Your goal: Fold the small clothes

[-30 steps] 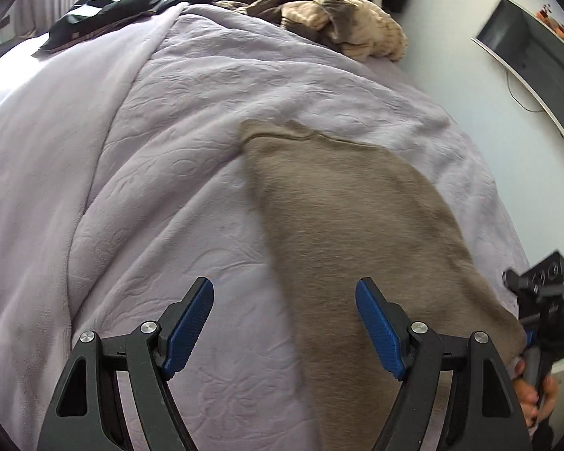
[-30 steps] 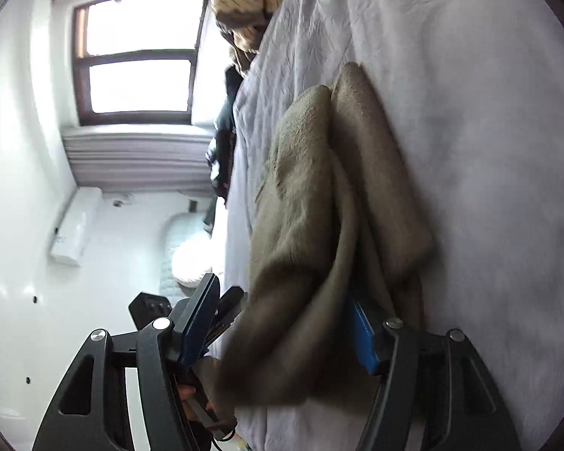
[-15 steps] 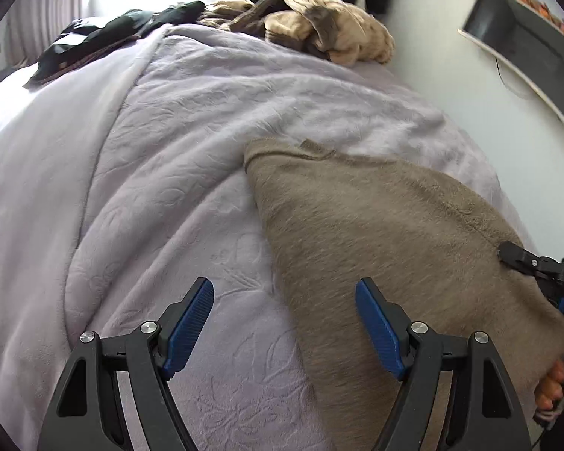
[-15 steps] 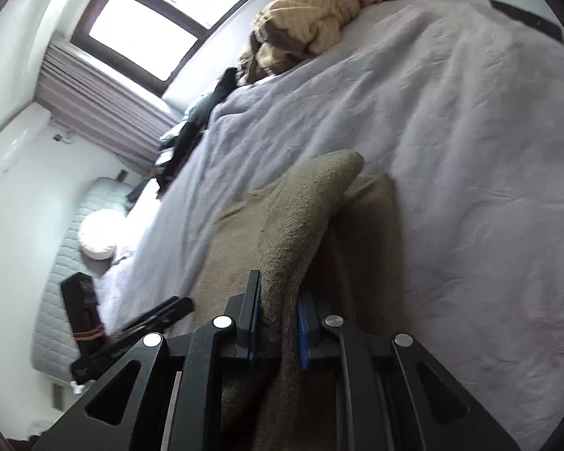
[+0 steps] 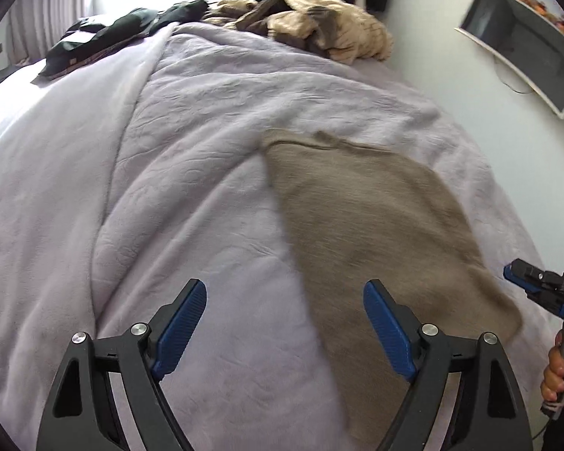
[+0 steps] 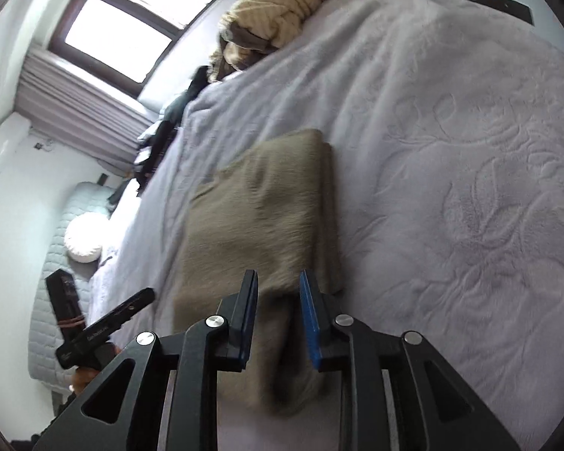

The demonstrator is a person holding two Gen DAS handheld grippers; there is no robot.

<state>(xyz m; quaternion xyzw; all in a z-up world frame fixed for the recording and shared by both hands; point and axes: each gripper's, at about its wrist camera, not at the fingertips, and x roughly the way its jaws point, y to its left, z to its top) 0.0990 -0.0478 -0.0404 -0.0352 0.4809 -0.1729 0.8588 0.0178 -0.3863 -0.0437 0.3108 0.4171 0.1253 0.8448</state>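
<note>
Hovering wide-spread, left gripper (image 5: 285, 323); right gripper (image 6: 278, 319) parted astride tan cloth (image 6: 259, 210).

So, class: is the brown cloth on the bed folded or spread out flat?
Folded. In the right wrist view the brown cloth shows a second layer along its right edge, lying on the bed cover.

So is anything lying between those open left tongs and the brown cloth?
Nothing visible. The left tongs hang open over the lilac bedspread, with the brown cloth right at their right-hand finger.
</note>
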